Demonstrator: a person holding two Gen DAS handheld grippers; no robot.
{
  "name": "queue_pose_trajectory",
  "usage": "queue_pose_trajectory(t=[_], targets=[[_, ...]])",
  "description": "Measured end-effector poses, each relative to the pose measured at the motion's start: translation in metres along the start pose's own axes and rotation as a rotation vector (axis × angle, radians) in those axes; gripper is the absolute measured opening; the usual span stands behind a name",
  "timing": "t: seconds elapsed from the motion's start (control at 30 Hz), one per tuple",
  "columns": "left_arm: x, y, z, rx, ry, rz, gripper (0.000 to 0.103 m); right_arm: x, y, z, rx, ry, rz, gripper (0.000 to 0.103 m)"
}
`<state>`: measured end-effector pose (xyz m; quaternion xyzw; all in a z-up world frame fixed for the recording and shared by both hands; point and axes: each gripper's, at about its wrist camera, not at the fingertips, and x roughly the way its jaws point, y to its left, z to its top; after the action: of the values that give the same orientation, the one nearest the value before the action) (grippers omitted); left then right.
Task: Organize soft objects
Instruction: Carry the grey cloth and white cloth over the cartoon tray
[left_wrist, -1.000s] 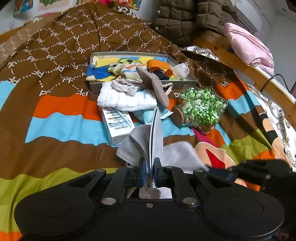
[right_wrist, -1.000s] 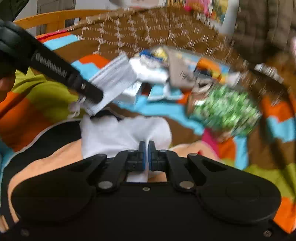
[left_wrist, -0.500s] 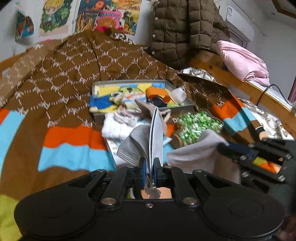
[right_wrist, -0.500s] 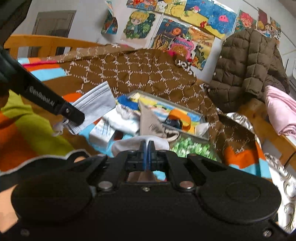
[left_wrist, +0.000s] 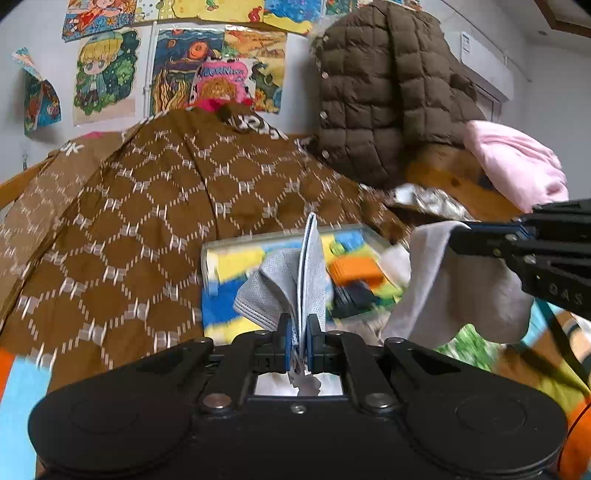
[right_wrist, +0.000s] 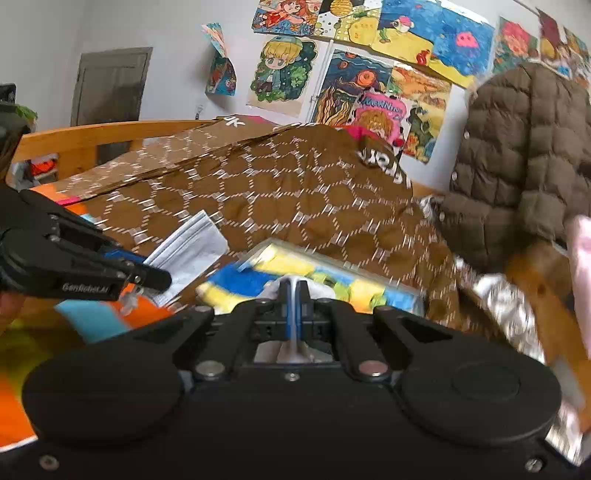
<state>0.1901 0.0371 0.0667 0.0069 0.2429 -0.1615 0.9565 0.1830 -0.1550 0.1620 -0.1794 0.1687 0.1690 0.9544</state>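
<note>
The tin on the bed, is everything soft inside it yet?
Not yet. The tin already holds colourful cloth. Right now the left gripper is shut on a grey face mask, and the right gripper is shut on a white cloth, both lifted near the tin. Those two still need putting down; other leftovers are too blurred to tell.

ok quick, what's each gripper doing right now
left gripper: shut on a grey face mask
right gripper: shut on a white cloth

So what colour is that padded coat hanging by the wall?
Dark brown, quilted coat; the left wrist view shows it best.
</note>
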Motion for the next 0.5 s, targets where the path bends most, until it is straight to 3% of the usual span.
queue_pose_trajectory(t=[0.23,0.5], targets=[[0.07,0.028,0.039,-0.046,-0.058,0.01,0.007,0.099,-0.019,0.042,0.025,-0.005,-0.005,0.0],[0.141,0.053,0.052,-0.07,-0.026,0.019,0.007,0.18,-0.035,0.039,0.162,0.024,-0.001,0.0]])
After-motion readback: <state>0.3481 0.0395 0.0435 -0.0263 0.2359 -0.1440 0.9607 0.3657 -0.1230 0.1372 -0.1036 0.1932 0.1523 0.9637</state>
